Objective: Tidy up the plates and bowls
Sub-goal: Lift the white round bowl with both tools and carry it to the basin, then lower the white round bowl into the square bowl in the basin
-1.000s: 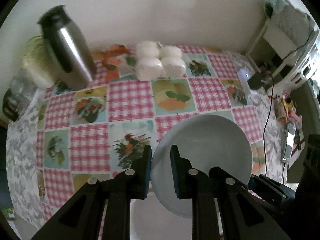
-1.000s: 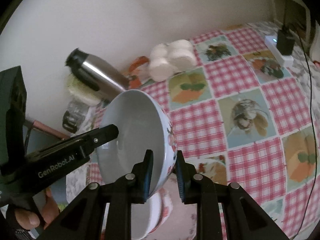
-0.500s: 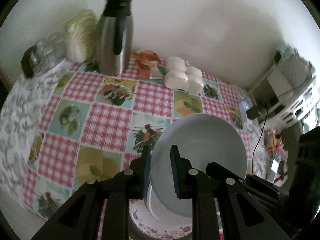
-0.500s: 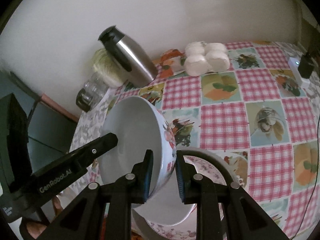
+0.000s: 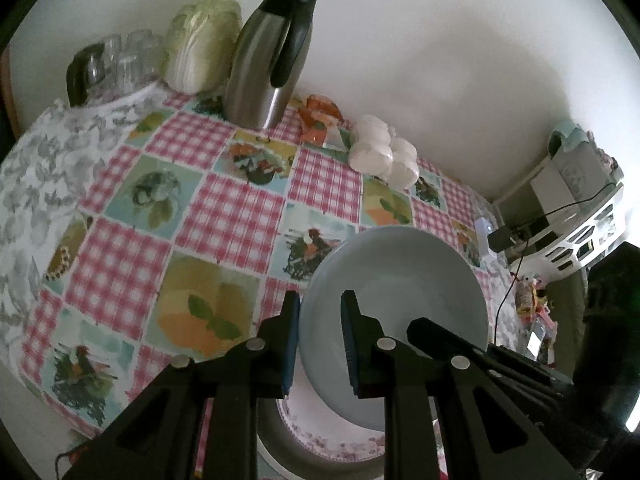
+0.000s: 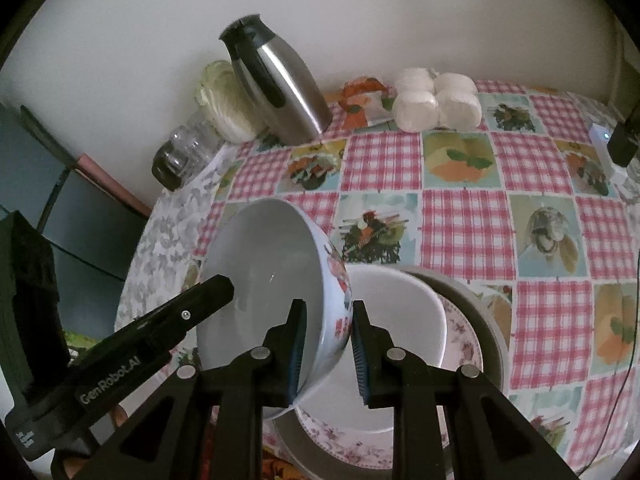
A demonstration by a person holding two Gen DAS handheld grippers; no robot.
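Both grippers clench one bowl [image 6: 276, 280] by its rim: the right gripper [image 6: 326, 344] pinches the near wall (red flowers on the outside), and the left gripper [image 5: 320, 340] grips the opposite edge. Held tilted, the bowl hangs above a white bowl [image 6: 396, 312] nested in a floral plate [image 6: 460, 328] at the near edge of the checked tablecloth [image 6: 460, 224]. Far behind stands a steel thermos [image 6: 280, 88].
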